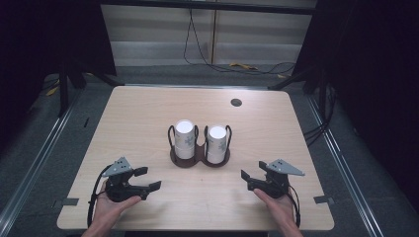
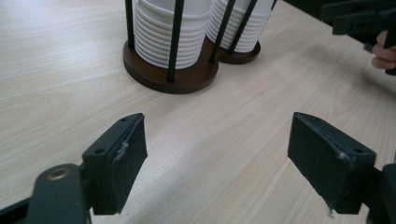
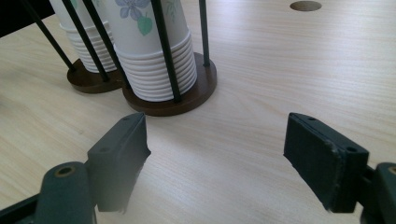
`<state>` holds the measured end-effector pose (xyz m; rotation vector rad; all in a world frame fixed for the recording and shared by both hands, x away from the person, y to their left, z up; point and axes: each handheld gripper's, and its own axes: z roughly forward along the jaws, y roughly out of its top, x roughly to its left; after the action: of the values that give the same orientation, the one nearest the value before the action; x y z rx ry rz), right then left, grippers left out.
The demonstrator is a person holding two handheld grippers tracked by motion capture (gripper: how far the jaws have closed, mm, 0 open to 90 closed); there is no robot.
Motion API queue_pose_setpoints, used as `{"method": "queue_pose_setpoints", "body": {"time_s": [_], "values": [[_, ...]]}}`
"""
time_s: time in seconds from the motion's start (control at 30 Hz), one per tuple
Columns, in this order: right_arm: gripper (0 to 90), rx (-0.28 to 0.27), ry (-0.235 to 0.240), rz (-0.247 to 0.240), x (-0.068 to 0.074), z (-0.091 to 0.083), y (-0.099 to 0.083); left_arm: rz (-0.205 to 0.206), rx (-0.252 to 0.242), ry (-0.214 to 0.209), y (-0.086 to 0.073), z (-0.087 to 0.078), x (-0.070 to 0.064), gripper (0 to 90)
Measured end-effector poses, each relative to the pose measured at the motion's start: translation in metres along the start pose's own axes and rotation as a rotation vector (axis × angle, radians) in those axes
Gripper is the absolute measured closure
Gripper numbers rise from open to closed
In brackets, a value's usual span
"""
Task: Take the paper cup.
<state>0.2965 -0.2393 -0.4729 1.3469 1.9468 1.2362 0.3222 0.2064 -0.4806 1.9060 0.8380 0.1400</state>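
Pale wood: the table (image 1: 148, 113), a round dark hole (image 1: 236, 102) near its far right corner.
Holder: a dark brown double-ring stand (image 1: 199, 159) with black wire uprights at mid-table.
Cups: two stacks of upturned white paper cups, left stack (image 1: 184, 139) and right stack (image 1: 217, 143), touching side by side.
Left tongs (image 1: 148, 178): jaws apart, clamping nothing, near the front left edge.
Right tongs (image 1: 246, 179): jaws apart, clamping nothing, front right.
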Motion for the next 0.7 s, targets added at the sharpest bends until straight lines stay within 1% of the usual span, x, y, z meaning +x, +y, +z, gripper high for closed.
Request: {"method": "queue_pose_setpoints", "body": {"time_s": [0.1,0.13,0.3,0.37,0.4,0.43,0.47,0.53,0.57,0.63,0.67,0.7], "values": [[21.6,0.009,0.001,-0.005,0.001,0.001,0.001,0.0,0.004,-0.004,0.0,0.001,-0.001,21.3],[21.2,0.019,0.01,-0.011,0.001,0.002,0.001,0.015,0.002,-0.002,0.0,0.0,-0.003,21.7],[20.6,0.023,0.021,-0.011,0.003,0.003,0.001,0.009,0.003,-0.002,0.0,0.002,-0.003,22.4],[20.0,0.028,0.022,-0.022,0.003,0.004,0.001,0.007,0.005,-0.006,0.0,0.003,-0.002,25.3],[19.6,0.028,0.023,-0.029,0.004,0.004,0.001,0.019,0.012,-0.009,0.001,0.003,-0.002,27.8],[19.6,0.028,0.023,-0.029,0.004,0.004,0.001,0.019,0.012,-0.009,0.001,0.003,-0.002,30.1],[18.9,0.034,0.02,-0.046,0.006,0.004,0.001,0.022,0.004,-0.008,0.001,0.003,-0.003,30.0],[18.5,0.041,0.038,-0.048,0.008,0.005,0.001,0.027,0.004,-0.01,0.0,0.003,-0.003,29.9],[18.3,0.044,0.043,-0.05,0.009,0.005,0.001,0.038,0.007,-0.008,0.0,0.003,-0.003,29.7],[18.2,0.046,0.057,-0.056,0.012,0.006,0.002,0.036,0.012,-0.003,0.0,0.004,-0.002,27.8],[18.2,0.047,0.064,-0.069,0.013,0.005,0.003,0.032,0.01,-0.009,0.0,0.005,-0.001,27.8],[18.2,0.047,0.064,-0.069,0.013,0.005,0.003,0.032,0.01,-0.009,0.0,0.005,-0.001,27.8]]}}
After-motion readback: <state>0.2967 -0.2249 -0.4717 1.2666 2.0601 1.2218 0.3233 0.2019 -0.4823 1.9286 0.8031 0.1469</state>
